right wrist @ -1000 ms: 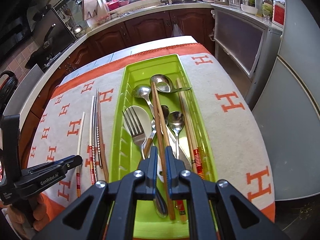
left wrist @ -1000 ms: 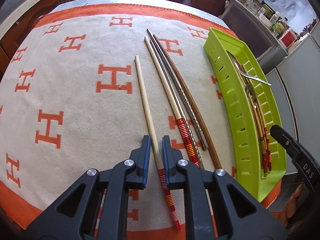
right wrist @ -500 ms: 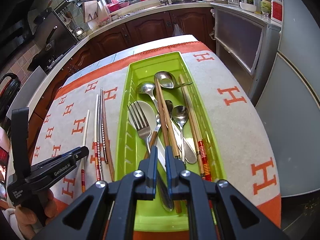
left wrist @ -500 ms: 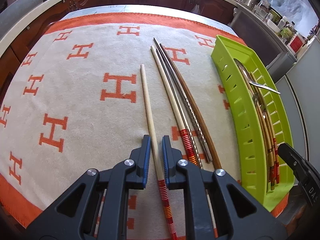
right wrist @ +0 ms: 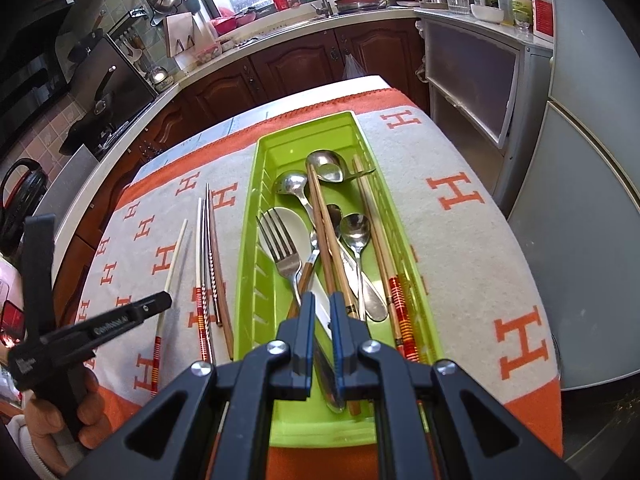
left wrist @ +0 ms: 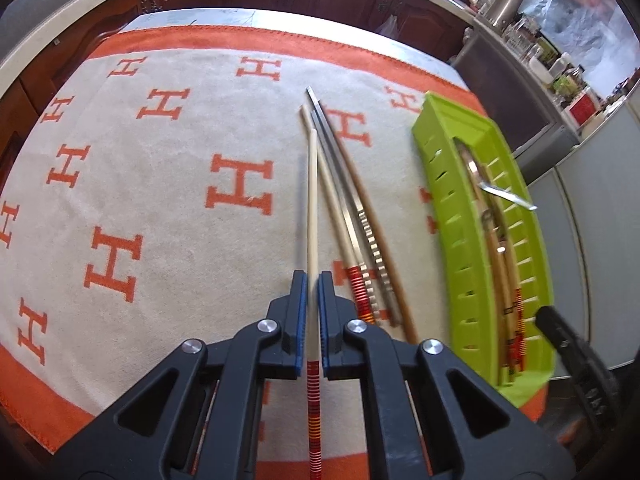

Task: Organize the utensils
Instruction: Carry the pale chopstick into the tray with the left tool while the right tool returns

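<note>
- Now, my left claw (left wrist: 313, 296) is clamped on the pale chopstick (left wrist: 312, 208), tip raised above the blanket (left wrist: 160, 200).
- Three more chopsticks (left wrist: 352, 216) lie just right.
- Green tray (right wrist: 248, 280) holds the cutlery; my right claw (right wrist: 322, 320) hovers over it, nearly closed, empty.

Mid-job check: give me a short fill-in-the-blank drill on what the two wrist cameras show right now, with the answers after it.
1. The left gripper is shut on a pale chopstick with ____ and yellow bands at its thick end.
2. The fork lies inside the ____ tray.
3. Besides the gripped one, ____ chopsticks lie on the cloth left of the tray.
4. The cloth is printed with orange copies of the letter ____.

Missing words: red; green; three; H
</note>
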### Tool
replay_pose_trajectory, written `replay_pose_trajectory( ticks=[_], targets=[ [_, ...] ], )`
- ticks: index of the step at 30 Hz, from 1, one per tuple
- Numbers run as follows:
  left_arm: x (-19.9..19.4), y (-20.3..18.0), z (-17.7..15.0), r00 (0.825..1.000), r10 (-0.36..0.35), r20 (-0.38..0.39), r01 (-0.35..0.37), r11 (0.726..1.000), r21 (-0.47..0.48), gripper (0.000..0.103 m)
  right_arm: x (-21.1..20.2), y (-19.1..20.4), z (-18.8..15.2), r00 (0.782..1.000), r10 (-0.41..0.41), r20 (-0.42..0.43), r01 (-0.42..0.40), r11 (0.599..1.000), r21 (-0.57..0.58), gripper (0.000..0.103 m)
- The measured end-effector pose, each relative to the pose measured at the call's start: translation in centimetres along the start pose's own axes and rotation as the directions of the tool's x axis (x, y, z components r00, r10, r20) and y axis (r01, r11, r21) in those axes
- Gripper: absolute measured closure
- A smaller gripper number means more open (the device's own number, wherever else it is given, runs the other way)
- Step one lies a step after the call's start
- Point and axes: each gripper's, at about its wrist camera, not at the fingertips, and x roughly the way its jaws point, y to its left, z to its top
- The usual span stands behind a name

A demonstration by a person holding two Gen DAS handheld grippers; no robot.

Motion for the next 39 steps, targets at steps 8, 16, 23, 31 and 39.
replay_pose_trajectory(
  ticks=[8, 16, 23, 31, 39],
  targets=[
    [-2.5, -5.0, 3.1, 0.987, -0.154, -0.041, 0.155, 0.988, 0.01, 0.1, -1.0, -1.0, 0.5, 1.0, 0.013, 0.024, -0.014, 0.999, 0.044, 0.095],
    [-0.5, -13.5, 3.2, 0.977, -0.193, -0.095, 0.2, 0.977, 0.07, 0.1, -1.9, -2.3, 0.7, 0.999, 0.003, 0.046, -0.007, 0.996, 0.089, 0.095],
    [2.7, -16.0, 2.2, 0.976, -0.16, -0.148, 0.178, 0.976, 0.123, 0.099, -2.1, -3.4, 0.5, 0.999, -0.014, 0.045, 0.009, 0.994, 0.111, 0.095],
    [0.6, -14.3, 1.6, 0.986, -0.135, -0.103, 0.154, 0.965, 0.213, 0.099, -1.6, -3.4, 0.4, 0.999, 0.003, 0.034, -0.007, 0.994, 0.109, 0.095],
    [-1.4, -9.8, 0.9, 0.997, -0.051, -0.061, 0.064, 0.97, 0.235, 0.099, -1.0, -1.4, 0.1, 0.999, 0.041, 0.015, -0.042, 0.997, 0.062, 0.095]
  ],
)
